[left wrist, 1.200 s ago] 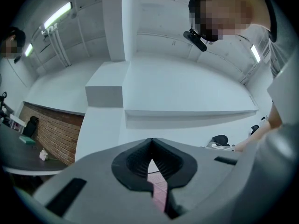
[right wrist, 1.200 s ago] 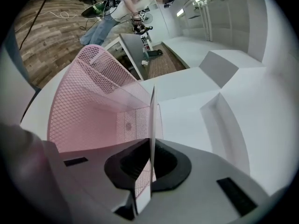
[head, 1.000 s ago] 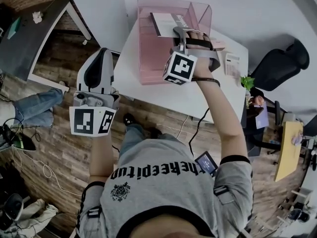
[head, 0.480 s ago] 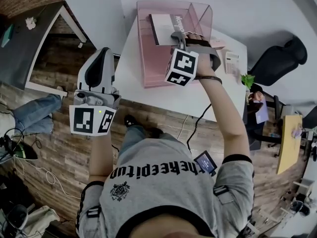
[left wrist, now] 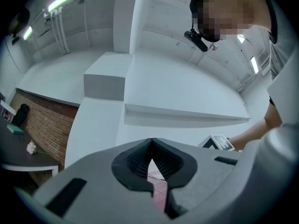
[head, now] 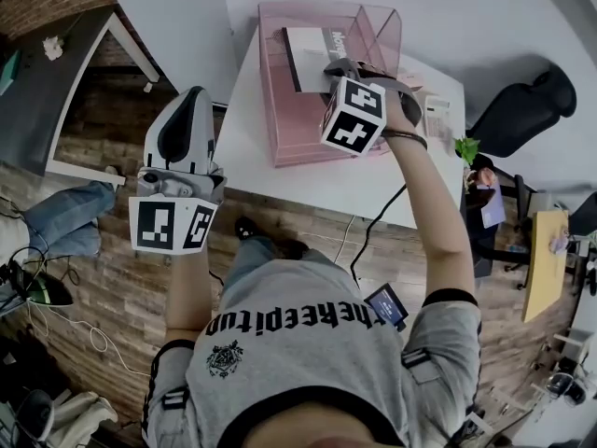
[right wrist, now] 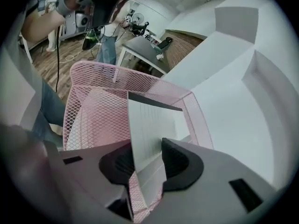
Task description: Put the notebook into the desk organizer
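Pink mesh desk organizer (head: pixel 280 110) sits at the far left of the white table (head: pixel 317 189) in the head view. The notebook (head: pixel 312 47) stands tilted inside it, toward the back wall. Our right gripper (head: pixel 336 66) reaches down over the organizer onto the notebook's near edge. Our left gripper (head: pixel 189 96) hangs off the table's left side, well apart from all of it. Left gripper view: tongs pressed together at the tips, nothing in them, only a sliver of pink showing through the slit lower down and white wall ahead. Right gripper view: tongs have just been opening and stand spread. The notebook's edge is between them, lying along the right pad, with a gap at the left pad. We judge the pinch released. The notebook's far end is down between the mesh walls, so the placing looks all but done, and release and withdrawal is the step in hand. To do it well, we should let the notebook settle against the mesh before moving. Then we draw back along the line of the jaws so that neither pad drags the cover and tips it out. Edges to mind are the mesh rim close on either side of the jaws and the back wall just beyond the notebook. Open room lies upward and back toward us, over the bare near part of the table.
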A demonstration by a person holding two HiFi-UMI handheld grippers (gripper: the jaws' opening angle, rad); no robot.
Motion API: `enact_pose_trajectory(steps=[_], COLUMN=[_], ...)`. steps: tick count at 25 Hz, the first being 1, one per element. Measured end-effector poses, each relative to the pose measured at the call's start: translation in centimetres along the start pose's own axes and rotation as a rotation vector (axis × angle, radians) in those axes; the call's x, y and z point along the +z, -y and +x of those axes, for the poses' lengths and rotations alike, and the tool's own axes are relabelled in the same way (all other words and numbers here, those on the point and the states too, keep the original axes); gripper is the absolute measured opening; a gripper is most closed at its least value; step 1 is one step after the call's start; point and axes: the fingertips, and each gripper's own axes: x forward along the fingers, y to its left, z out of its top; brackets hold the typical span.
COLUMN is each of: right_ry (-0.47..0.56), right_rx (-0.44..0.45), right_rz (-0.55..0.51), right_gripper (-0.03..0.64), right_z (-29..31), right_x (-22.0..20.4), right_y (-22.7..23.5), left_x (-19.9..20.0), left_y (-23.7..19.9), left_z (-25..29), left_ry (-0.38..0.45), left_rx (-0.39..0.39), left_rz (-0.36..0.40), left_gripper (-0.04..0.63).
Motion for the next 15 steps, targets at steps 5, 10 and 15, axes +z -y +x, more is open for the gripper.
enact_pose_trajectory(steps=[5, 10, 15], right_ry=[0.018, 0.053, 0.066], right_rx=[0.063, 0.117, 0.167], right_rz=[0.039, 0.066, 0.076], right_gripper=[0.126, 0.168, 0.173], right_z=[-0.4, -1.5, -2.1], right_x=[-0.1, 0.6, 0.7], right_y=[-0.6, -1.3, -2.2], left_x=[-0.2, 0.2, 0.3], left_y=[-0.1, 0.0, 0.0], left_z=[0.2, 0.0, -0.1], left_ry=[-0.002, 0.005, 0.007], left_rx=[-0.008, -0.015, -0.013], left_rz=[-0.003, -0.006, -0.009], left_gripper=[0.003, 0.003, 0.003])
